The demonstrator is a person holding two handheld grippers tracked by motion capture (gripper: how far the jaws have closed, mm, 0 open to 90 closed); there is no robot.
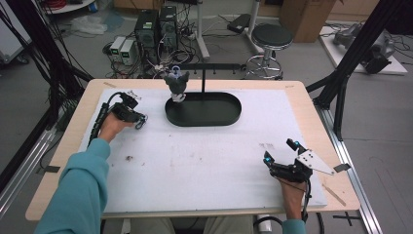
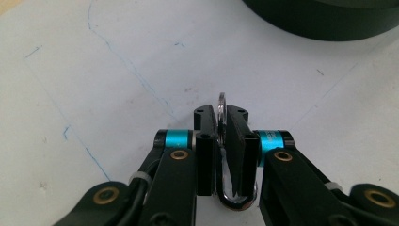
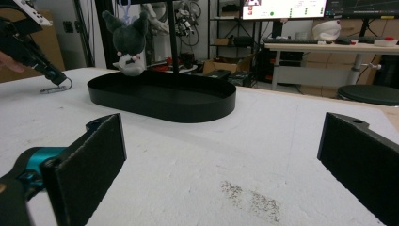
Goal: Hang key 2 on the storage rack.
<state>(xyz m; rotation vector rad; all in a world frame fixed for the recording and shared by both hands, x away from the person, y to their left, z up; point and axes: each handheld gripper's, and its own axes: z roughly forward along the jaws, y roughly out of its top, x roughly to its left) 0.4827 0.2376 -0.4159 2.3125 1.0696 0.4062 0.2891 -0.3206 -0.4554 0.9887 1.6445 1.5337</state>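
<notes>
table (image 1: 204, 161): we see the black tray (image 1: 203, 115) by its far edge | right gripper (image 1: 278, 157): near-right corner, jaws spread, nothing between | left gripper (image 1: 140, 120): far-left, jaws pinching the ring (image 2: 221, 104) | ring: edge-on, long axis along the jaws

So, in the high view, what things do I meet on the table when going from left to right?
Left gripper, shut on a metal ring → grey plush toy hanging from the stand → black oval tray → right gripper, fingers open.

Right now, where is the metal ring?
The metal ring is clamped between the left tongs, low over the white mat at the table's left side, left of the black tray.
</notes>
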